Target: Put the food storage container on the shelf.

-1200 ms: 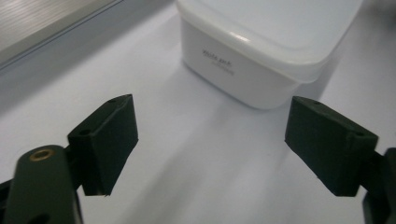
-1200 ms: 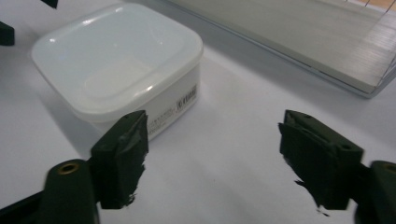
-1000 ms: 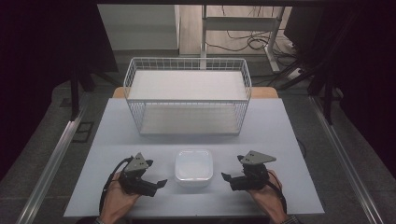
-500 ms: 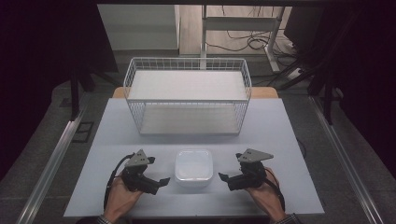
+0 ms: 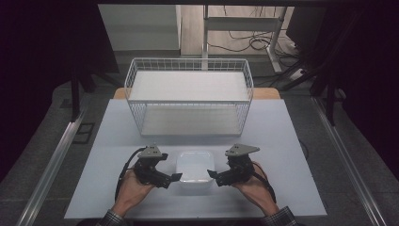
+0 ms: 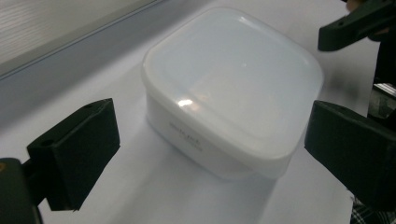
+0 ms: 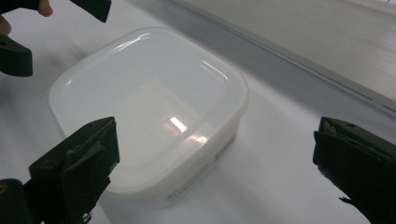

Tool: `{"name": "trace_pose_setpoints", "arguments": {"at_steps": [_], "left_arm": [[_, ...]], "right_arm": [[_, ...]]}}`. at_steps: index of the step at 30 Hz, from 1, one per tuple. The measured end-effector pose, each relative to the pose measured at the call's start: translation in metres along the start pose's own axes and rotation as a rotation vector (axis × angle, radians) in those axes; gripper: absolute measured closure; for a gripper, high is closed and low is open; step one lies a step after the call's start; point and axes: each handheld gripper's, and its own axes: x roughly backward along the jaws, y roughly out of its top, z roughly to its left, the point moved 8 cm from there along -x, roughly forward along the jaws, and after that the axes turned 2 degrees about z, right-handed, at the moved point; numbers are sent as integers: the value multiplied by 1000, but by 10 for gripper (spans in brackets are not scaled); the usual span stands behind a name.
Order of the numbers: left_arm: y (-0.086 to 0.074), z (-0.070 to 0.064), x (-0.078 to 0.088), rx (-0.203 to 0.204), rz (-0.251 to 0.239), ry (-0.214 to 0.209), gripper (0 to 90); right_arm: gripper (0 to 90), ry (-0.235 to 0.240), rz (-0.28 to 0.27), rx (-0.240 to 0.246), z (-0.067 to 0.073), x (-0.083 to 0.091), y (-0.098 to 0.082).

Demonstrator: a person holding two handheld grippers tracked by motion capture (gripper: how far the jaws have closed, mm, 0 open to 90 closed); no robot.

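Surroundings: dark floor flanks a pale counter (image 5: 282, 141); we see cables on the floor beyond its far edge.
Counter: we see a white wire basket (image 5: 189, 96) standing toward the far edge, midway between the left and right edges, with a white shelf panel across its top and another at its bottom.
Container: we find a white lidded plastic container (image 5: 195, 166) resting flat on the counter near the near edge, about midway between the left and right edges, well apart from the basket. Its lid is on, rounded at the corners, with glare across it. Small print runs along the side wall; we cannot read it.
Left tool: we see the left tool (image 5: 175, 176) held in the person's left hand (image 5: 129, 190) just left of the container. In the left gripper view its jaws stand spread wide (image 6: 210, 154), one on either side of the container (image 6: 233, 84), neither touching it.
Right tool: we see the right tool (image 5: 211, 175) held in the right hand (image 5: 254, 190) just right of the container. In the right gripper view its jaws are spread wide (image 7: 215, 170); the container (image 7: 149, 107) lies ahead, nearer one jaw, and we see no contact.
Facing: both tools point inward at the container from opposite sides.
Sleeves: checked cuffs (image 5: 109, 218) show at the counter's near edge.
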Motion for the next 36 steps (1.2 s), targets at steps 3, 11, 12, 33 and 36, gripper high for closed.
{"name": "trace_pose_setpoints", "arguments": {"at_steps": [3,11,12,33,36], "left_arm": [[4,1,-3,6,-1,-4,28],[3,8,-23,21,35,11,86],[3,8,-23,21,35,11,91],[-12,-12,-5,136,61,-81,422],[-13,-15,2,130,52,-64,557]], "right_arm": [[0,2,22,-7,0,-6,2],[54,22,72,-70,-5,-19,3],[64,27,88,-80,-5,-21,1],[543,169,120,-226,14,1,-9],[606,172,110,-256,16,7,-11]]}}
